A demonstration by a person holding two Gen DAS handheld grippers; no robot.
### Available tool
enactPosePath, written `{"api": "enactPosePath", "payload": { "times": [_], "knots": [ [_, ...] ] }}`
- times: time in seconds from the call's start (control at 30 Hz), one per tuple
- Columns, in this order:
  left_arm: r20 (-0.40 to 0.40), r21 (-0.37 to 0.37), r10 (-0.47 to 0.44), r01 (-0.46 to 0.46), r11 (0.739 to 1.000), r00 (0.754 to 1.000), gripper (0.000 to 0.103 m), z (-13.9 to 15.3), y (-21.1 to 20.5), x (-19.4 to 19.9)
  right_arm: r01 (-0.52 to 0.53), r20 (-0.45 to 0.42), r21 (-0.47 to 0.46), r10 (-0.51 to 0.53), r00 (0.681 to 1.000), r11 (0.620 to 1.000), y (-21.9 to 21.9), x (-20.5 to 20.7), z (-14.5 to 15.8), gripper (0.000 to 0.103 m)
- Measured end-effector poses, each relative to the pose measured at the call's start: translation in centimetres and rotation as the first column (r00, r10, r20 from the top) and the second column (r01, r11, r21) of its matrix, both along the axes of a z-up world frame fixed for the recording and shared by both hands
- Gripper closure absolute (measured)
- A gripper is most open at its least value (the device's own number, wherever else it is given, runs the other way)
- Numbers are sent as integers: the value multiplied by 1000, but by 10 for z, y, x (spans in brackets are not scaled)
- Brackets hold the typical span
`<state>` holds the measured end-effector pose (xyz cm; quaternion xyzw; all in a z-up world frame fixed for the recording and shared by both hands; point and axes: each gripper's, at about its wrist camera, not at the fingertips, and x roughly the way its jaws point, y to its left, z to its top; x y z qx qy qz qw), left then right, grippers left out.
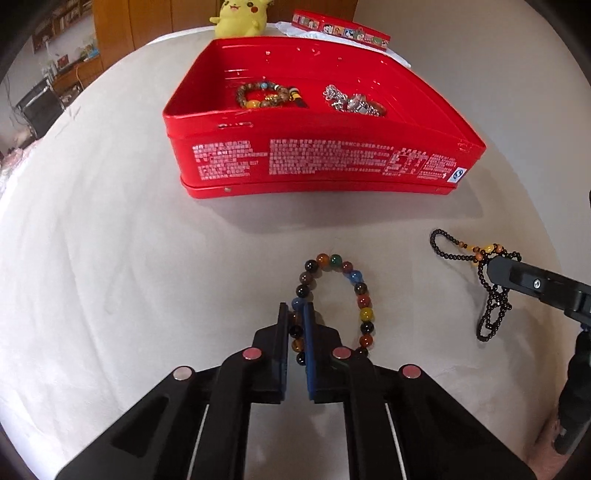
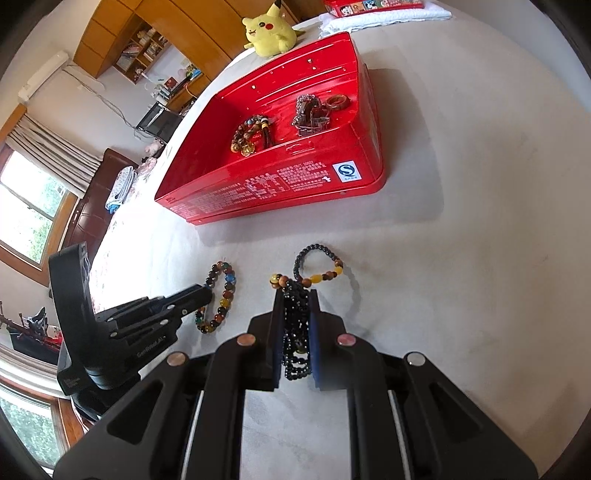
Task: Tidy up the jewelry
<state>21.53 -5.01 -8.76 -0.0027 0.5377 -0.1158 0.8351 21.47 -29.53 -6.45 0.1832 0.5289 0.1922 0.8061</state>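
While beside bracelets [image 1: 334,295], red tin [image 1: 321,162] ahead.

Left gripper [image 1: 296,314] fingers cover part of the multicolour bead bracelet [image 1: 364,295], so those beads are hidden. Right gripper [image 2: 294,299] does the same to the black bead strand [image 2: 295,332]; its lower loops bunch into one dark mass (can't separate them). White print on the red tin [image 1: 321,158] is too small to read. Silver pile [image 1: 351,101] inside is an unresolvable tangle. The lid [image 2: 373,5] is cut off by the top edge.
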Motion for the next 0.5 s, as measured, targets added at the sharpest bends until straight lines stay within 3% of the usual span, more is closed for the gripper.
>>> {"api": "enactPosePath", "payload": {
  "times": [0.3, 0.5],
  "knots": [
    [45, -91, 11, -7, 996, 999, 96, 23, 10, -10, 8, 20, 30, -9, 1000, 1000, -8, -5, 12, 93],
    [104, -106, 15, -4, 994, 994, 96, 44, 12, -23, 10, 52, 28, -12, 999, 1000, -8, -12, 26, 93]
  ]
}}
